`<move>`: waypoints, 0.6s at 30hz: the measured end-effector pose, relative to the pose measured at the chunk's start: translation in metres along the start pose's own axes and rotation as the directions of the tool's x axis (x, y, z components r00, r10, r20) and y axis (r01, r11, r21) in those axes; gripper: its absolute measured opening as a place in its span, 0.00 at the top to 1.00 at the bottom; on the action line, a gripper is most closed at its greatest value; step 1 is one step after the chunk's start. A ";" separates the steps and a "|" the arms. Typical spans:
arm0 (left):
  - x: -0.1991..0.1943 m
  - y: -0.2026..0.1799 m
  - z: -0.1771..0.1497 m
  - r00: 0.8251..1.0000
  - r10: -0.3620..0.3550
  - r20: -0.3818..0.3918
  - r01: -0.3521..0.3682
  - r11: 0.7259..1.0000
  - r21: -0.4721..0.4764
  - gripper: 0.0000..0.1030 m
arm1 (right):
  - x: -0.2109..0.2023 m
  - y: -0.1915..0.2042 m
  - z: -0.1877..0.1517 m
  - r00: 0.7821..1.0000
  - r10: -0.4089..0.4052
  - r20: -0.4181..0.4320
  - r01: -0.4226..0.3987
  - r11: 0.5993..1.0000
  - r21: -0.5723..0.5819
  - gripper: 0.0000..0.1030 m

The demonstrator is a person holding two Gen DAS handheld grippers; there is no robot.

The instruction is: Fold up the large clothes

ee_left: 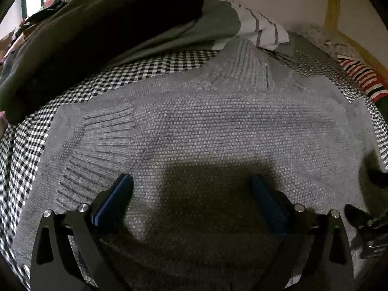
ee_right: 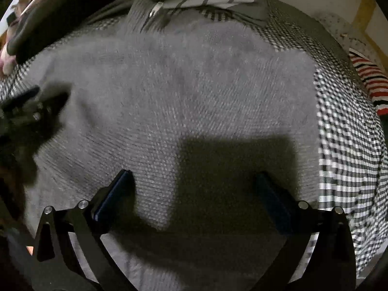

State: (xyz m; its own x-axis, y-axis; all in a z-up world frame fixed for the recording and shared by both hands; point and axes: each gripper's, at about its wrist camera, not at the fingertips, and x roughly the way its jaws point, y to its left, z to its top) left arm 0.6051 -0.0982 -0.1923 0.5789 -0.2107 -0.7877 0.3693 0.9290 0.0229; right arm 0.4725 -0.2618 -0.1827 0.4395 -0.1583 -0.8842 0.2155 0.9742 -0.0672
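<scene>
- Checked black-and-white cloth covers the surface I work over; a heap of dark garments sits at its far left and a red, white and black striped piece at its far right.
- Grey knitted sweater with a ribbed zip collar lies flat on that cloth, directly under both tools. Its collar points away from me and its body runs toward me, so I judge the long axis goes near to far.
- Left gripper hovers over the sweater's left half beside a ribbed cuff, jaws spread wide, holding nothing.
- Right gripper hangs over the right half, equally wide and empty, nearer the sweater's right edge, which I would fold inward with it.
</scene>
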 end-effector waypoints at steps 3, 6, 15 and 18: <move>-0.007 0.002 0.002 1.000 -0.006 -0.017 0.006 1.000 -0.005 0.05 | -0.027 0.000 -0.003 1.000 -0.019 0.002 0.019 1.000 0.022 0.03; -0.029 0.006 -0.008 0.999 0.042 -0.001 -0.042 0.999 -0.001 0.05 | -0.037 -0.003 -0.019 0.997 -0.075 0.000 0.075 0.997 -0.013 0.03; -0.045 0.012 -0.027 0.999 0.051 -0.004 -0.051 0.998 0.027 0.04 | -0.059 -0.018 -0.043 0.999 -0.016 0.043 0.014 0.999 0.036 0.03; -0.068 0.022 -0.052 0.998 0.063 0.021 -0.064 0.997 0.040 0.04 | -0.081 -0.023 -0.072 0.998 -0.031 0.046 0.030 0.999 0.028 0.03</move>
State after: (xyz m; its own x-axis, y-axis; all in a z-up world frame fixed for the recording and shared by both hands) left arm 0.5364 -0.0478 -0.1699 0.6159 -0.1579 -0.7718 0.3606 0.9275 0.0981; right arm 0.3694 -0.2602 -0.1429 0.4725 -0.1959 -0.8593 0.2530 0.9641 -0.0807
